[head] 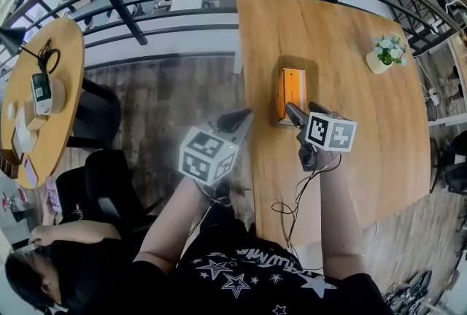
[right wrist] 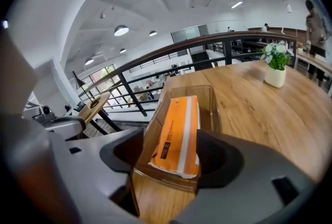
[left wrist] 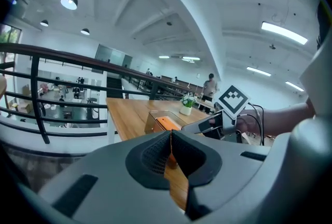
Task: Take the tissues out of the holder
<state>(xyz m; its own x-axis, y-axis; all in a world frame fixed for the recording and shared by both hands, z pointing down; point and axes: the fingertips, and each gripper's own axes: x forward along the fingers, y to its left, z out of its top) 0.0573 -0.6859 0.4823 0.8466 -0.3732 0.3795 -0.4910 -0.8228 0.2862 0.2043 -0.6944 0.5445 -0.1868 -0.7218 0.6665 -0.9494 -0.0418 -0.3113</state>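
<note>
Tissues (right wrist: 176,132): orange pack with a white stripe, lying lengthwise inside the holder (right wrist: 220,101), not yet lifted.
Holder: clear open-topped box on the desk (right wrist: 259,114).
Progress: nothing is out yet; the grasp and the lift are both left.
Right claw (right wrist: 174,158): spread, straddling the holder's near end, pinching nothing.
Left claw (left wrist: 170,153): pressed together, empty, well left of the holder.

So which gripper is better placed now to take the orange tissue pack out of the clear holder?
Right. The right gripper stands open at the near end of the clear holder, facing the orange tissue pack. The left gripper is shut and beyond the edge of the wooden table.
</note>
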